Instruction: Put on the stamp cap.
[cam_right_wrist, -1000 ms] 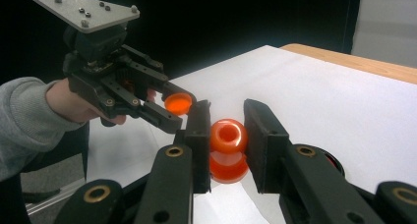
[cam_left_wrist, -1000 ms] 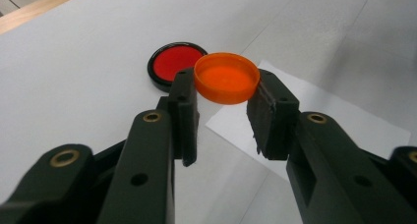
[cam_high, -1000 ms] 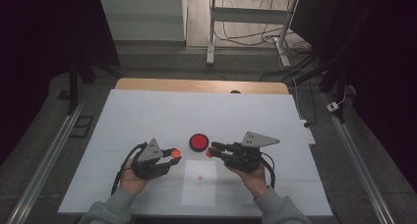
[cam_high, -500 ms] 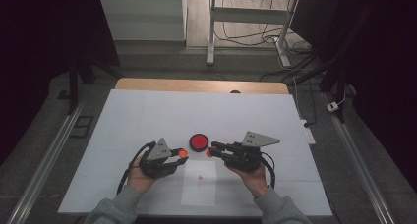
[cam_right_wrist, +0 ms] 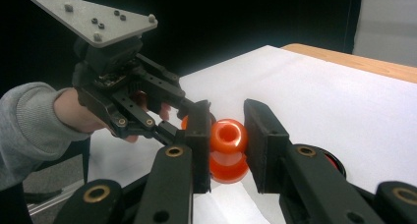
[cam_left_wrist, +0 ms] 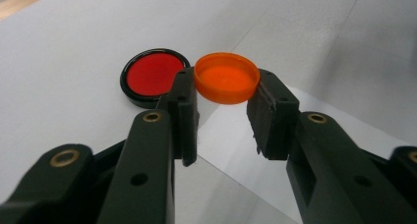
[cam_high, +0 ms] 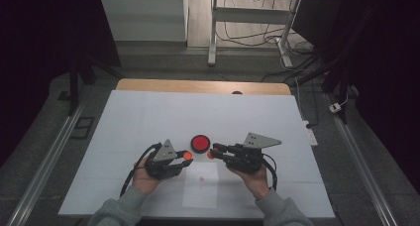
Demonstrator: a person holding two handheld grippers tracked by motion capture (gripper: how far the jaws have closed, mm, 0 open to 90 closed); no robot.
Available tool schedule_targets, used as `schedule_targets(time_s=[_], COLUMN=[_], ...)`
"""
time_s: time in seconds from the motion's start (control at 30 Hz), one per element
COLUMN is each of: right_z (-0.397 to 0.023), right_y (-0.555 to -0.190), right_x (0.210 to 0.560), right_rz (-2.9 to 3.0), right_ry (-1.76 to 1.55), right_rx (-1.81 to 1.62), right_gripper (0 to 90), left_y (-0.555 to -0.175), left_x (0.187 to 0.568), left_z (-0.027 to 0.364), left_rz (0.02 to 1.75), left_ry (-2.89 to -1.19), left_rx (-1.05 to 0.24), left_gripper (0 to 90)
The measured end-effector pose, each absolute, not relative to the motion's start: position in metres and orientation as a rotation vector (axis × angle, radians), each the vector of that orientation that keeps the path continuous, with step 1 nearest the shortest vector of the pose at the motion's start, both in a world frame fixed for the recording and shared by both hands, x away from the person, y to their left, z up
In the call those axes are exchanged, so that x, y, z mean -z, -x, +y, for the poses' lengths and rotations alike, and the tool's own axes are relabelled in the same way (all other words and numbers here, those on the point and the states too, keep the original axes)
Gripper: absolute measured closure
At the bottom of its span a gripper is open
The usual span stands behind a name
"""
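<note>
- My left gripper pinches the orange cap by its rim, open side up, just beside the red disc on the table.
- My right gripper clamps an orange spool-shaped piece, its opening facing the cap, probably for joining.
- The piece's underside is hidden between the jaws.

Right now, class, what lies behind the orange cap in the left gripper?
Behind the orange cap, held in the left gripper, a red disc with a black rim lies flat on the white table. The cap and one jaw cover the disc's near edge.
</note>
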State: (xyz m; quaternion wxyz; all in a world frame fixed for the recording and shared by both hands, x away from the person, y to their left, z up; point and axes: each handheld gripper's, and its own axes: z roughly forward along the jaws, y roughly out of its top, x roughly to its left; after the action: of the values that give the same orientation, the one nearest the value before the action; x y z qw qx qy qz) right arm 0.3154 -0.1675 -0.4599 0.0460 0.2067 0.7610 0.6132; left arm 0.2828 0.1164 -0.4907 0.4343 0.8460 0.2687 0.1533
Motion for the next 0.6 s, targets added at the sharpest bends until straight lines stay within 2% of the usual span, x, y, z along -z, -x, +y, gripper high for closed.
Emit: schedule_targets(time_s=[0.6], right_z=[-0.166], right_y=[-0.315], right_x=[0.462], right_rz=[2.333], right_ry=[-0.632], right_rx=[-1.871], right_gripper=[72.2], left_y=[-0.289], left_x=[0.495], left_z=[0.088], left_rz=[0.622], left_ry=[-2.140], left_rx=[-0.357], left_gripper=[64.7])
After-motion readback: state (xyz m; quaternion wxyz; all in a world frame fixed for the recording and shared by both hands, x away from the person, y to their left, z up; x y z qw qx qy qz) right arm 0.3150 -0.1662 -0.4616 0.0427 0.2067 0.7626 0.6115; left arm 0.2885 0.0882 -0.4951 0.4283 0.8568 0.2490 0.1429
